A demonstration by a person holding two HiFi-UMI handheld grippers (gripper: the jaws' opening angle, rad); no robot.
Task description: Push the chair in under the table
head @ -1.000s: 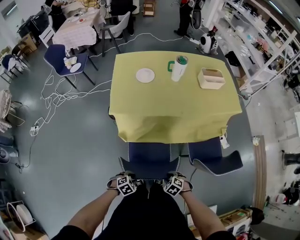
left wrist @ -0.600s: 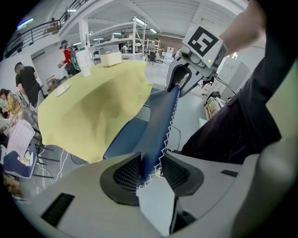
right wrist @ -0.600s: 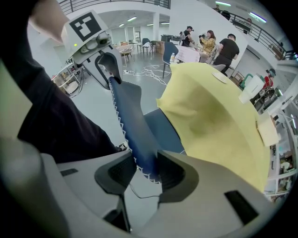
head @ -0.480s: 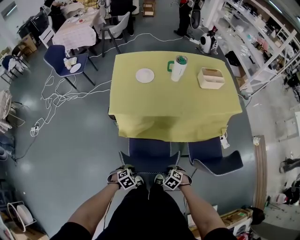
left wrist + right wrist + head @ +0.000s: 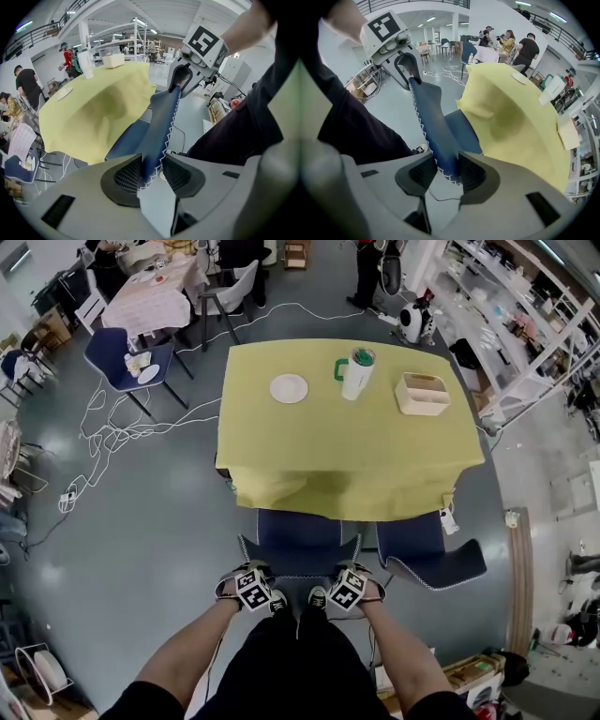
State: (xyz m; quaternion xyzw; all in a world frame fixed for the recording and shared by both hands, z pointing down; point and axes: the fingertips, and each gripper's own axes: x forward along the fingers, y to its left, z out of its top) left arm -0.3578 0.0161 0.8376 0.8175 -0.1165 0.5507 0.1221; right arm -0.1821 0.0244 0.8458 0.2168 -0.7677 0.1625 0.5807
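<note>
Left tongs (image 5: pixel 151 171): clamped on my chair's (image 5: pixel 298 542) backrest, left end.
Right tongs (image 5: pixel 445 174): clamped on the same backrest, right end.
Chair: seat partly under the desk's (image 5: pixel 347 451) yellow cloth.
Alongside: second chair (image 5: pixel 427 557), just right, angled.
Desk top: plate (image 5: pixel 289 388), jug (image 5: pixel 356 374), tray (image 5: pixel 422 396).
Floor: cables (image 5: pixel 122 432), left.

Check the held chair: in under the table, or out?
Partly in: the chair has its seat front under the tablecloth edge, its backrest clear, held by left claw and right claw.
</note>
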